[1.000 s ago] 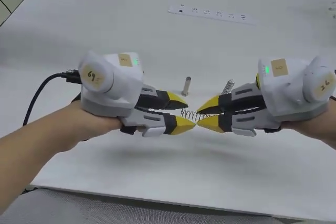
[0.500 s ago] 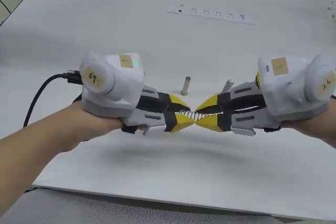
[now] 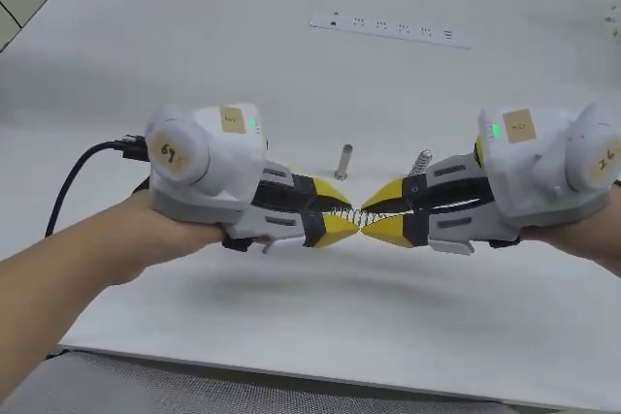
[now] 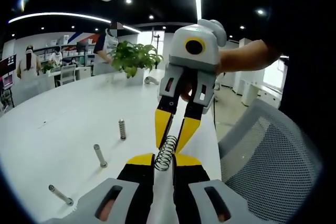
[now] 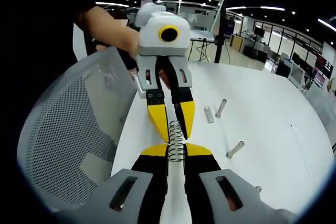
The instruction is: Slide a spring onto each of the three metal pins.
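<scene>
A small steel spring [image 3: 357,215] hangs in the air between both grippers, above the white table's near part. My left gripper [image 3: 342,219] is shut on its left end and my right gripper [image 3: 375,217] is shut on its right end, tips almost touching. In the left gripper view the spring [image 4: 166,153] sits between my own yellow tips. It shows the same way in the right gripper view, spring [image 5: 177,141]. Behind stand a bare metal pin [image 3: 343,159] and a pin wearing a spring [image 3: 420,162]. A third bare pin [image 4: 60,194] stands nearer the left gripper.
A white power strip [image 3: 393,28] lies far back on the table [image 3: 291,65]. A black cable [image 3: 73,176] runs from the left gripper. Another spring [image 5: 209,114] stands beside a bare pin [image 5: 221,108]. A mesh chair [image 4: 273,161] is at the table's edge.
The left gripper's jaws, open a second ago, have shut on the spring's left end. The two grippers have drawn closer, so less of the spring shows between them.
</scene>
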Motion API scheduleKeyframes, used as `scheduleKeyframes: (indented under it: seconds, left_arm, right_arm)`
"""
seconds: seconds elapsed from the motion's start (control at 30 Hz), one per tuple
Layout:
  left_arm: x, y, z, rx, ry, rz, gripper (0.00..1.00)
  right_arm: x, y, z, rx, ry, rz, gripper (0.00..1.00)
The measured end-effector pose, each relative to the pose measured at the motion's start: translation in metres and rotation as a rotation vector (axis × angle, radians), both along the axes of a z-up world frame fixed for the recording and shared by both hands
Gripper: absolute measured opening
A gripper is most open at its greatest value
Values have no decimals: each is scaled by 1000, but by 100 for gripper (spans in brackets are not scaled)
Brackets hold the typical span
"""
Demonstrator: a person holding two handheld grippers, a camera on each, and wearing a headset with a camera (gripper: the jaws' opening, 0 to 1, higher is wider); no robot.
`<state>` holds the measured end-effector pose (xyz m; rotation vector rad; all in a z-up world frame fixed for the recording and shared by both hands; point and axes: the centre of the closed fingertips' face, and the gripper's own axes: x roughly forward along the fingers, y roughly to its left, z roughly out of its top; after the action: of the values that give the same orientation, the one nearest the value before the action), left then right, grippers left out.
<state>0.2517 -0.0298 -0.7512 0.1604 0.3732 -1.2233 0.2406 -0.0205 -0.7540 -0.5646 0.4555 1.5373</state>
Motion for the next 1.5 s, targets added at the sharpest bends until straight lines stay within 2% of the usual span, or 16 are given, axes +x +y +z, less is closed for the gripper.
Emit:
scheduleKeyframes:
  seconds: [0.2, 0.4, 0.47, 0.5, 0.53, 0.57, 0.67, 1.1, 1.5]
  left_arm:
    - [-4, 0, 0, 5, -5, -23, 4]
    - [-6, 1, -1, 2, 9, -33, 4]
    - [-7, 1, -1, 2, 13, -37, 2]
    - [-10, 1, -1, 0, 23, -47, 2]
    - [-8, 1, -2, 3, 19, -40, 2]
    - [-8, 2, -2, 3, 20, -36, 2]
    - [-8, 1, -2, 2, 21, -41, 2]
    - [-9, 0, 0, 2, 25, -51, 2]
    - [-10, 0, 1, -1, 25, -51, 2]
  right_arm:
    - [-3, 1, -1, 2, 14, 6, 8]
    - [-2, 1, -3, -1, 35, -7, 9]
    - [-1, 1, -4, -3, 31, -13, 10]
    - [9, -3, -6, -24, -18, -39, 13]
    - [3, -3, -7, -19, 17, -22, 12]
    - [2, -2, -7, -13, 31, -21, 10]
    - [1, -2, -7, -4, 21, -21, 11]
    - [-2, -4, -6, 6, 48, -22, 11]
    - [-3, -7, -8, 9, 44, -23, 10]
